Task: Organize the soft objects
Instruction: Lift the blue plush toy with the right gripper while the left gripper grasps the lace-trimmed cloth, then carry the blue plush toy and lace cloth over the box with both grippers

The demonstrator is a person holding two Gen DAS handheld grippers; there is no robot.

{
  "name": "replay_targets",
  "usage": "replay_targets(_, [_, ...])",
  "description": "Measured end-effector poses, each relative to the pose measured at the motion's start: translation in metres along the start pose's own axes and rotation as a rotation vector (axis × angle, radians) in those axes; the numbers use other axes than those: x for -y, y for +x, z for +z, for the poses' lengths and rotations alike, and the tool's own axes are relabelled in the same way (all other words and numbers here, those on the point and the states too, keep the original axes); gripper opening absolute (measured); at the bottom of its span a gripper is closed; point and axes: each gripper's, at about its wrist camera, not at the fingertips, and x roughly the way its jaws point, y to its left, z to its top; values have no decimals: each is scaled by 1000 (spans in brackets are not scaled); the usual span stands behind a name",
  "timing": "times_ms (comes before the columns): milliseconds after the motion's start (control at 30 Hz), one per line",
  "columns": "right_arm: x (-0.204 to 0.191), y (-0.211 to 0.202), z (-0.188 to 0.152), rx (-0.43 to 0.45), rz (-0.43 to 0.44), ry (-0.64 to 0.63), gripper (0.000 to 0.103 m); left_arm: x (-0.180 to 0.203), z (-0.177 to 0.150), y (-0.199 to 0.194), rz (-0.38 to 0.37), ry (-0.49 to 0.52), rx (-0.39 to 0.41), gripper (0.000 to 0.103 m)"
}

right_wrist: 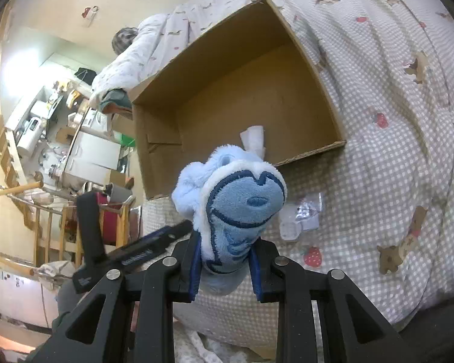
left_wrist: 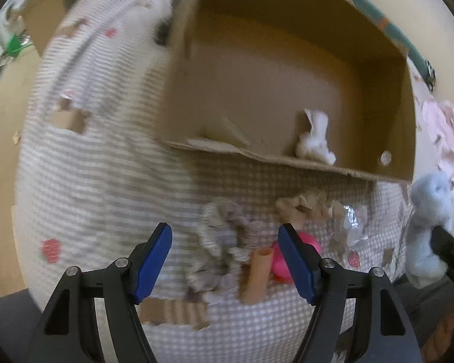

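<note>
A: Biggest first. What's under you?

B: Your bed (left_wrist: pixel 84 163), covered in a grey-and-white checked sheet with strawberry and dog prints. On it sits the open cardboard box (left_wrist: pixel 287 69), flaps up, mostly empty.

A: What's in the box?

B: One small white plush toy (left_wrist: pixel 314 139), at the near wall, close to the box's right corner in your left wrist view. The same toy shows behind the blue one in your right view.

A: Right side?

B: Your right gripper (right_wrist: pixel 225 267) has its jaws clenched on the light blue plush toy (right_wrist: pixel 233 205). The blue pads press its lower part from both sides. The toy sticks up above the jaws, embroidered face toward the camera, off the sheet, in front of the box's near edge.

A: Left?

B: Your left gripper (left_wrist: pixel 225 261) has its jaws released, spread wide, nothing between the pads. It points down at loose clutter on the sheet just before the box: a grey crumpled cloth piece (left_wrist: pixel 221 242), a tan tube (left_wrist: pixel 257 275) and a pink round thing (left_wrist: pixel 296 254) touching it. The pink one sits partly behind the right pad.

A: Anything smaller?

B: Scraps of torn cardboard (left_wrist: pixel 302 208) and a bit of crinkled foil (left_wrist: pixel 354 224) near the box front. View's blurred, so finer detail I can't tell.
</note>
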Motion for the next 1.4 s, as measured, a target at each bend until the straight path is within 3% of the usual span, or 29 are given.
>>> replay_targets(133, [-1, 2, 2, -2, -4, 1, 29, 8, 4, 30, 1, 5, -55, 70])
replay_targets(267, [-1, 2, 2, -13, -15, 3, 29, 4, 3, 42, 69, 16, -69, 47])
replay_targets(300, [0, 1, 1, -12, -16, 3, 29, 1, 3, 41, 63, 2, -66, 45])
replay_targets(467, [-3, 2, 3, -8, -13, 14, 29, -19, 1, 29, 76, -44, -60, 14])
replay_targets(533, [-1, 1, 1, -9, -13, 13, 29, -27, 1, 24, 100, -65, -46, 13])
replay_targets(633, [0, 3, 1, -11, -18, 6, 29, -43, 5, 11, 196, -105, 23, 12])
replay_targets(800, [-1, 3, 0, -12, -29, 2, 29, -64, 9, -7, 164, -182, 69, 10])
replay_targets(1200, [-10, -6, -8, 29, -42, -47, 29, -27, -14, -55, 161, -55, 167, 10])
replay_targets(1400, [-17, -12, -16, 41, -54, -107, 29, -21, -20, -71, 150, -60, 207, 10])
